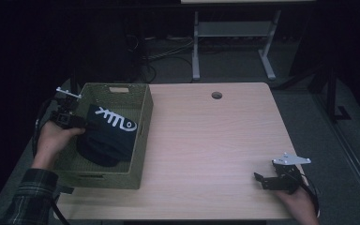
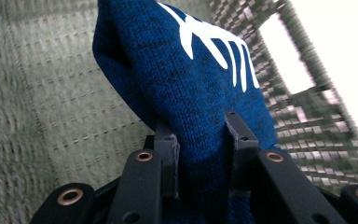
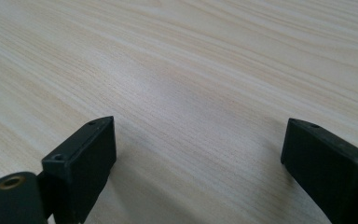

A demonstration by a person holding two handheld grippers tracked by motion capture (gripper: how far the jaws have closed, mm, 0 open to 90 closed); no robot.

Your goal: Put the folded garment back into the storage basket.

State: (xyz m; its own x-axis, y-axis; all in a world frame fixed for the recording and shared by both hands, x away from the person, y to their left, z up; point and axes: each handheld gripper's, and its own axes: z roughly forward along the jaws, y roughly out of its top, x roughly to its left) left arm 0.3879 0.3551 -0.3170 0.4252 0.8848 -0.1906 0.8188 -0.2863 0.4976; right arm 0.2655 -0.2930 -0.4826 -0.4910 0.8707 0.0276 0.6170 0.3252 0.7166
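Note:
A dark blue knitted garment with a white fish-bone print hangs into a green woven basket at the table's left. My left gripper is shut on a bunched fold of it at the basket's left wall. Up close, the blue knit is pinched between both black pads, with the basket's weave behind it. At the table's front right my right gripper rests on the wood, pointing left. Its jaws stand wide apart over bare tabletop with nothing between them.
The light wood table has a round cable hole near its far edge. Beyond the table stands a white desk frame with cables on the dark floor. The basket sits close to the table's left and front edges.

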